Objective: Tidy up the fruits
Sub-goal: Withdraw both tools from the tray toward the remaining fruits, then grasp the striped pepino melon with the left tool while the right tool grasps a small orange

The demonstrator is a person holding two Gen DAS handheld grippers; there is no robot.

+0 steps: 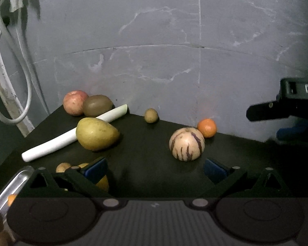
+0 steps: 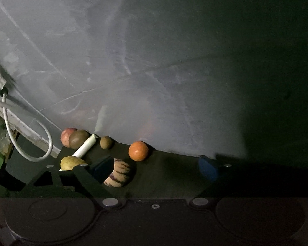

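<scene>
Fruits lie on a dark table (image 1: 145,164) against a grey wall. A striped pale melon (image 1: 187,144) sits just beyond my left gripper (image 1: 154,172), which is open with nothing between its blue pads. An orange (image 1: 207,127) rests behind the melon. Further left are a yellow-green fruit (image 1: 97,136), a white stalk (image 1: 51,146), a kiwi (image 1: 97,105), an apple (image 1: 75,102) and a small brown fruit (image 1: 151,115). In the right wrist view my right gripper (image 2: 156,169) is open and empty; the melon (image 2: 121,174) is partly hidden behind its left finger, and the orange (image 2: 138,150) lies beyond.
A metal tray rim (image 1: 16,182) with several small fruits shows at the lower left. A white cable (image 1: 10,82) hangs on the wall at the left, past the table's edge. The right gripper's black finger (image 1: 264,112) reaches in from the right edge.
</scene>
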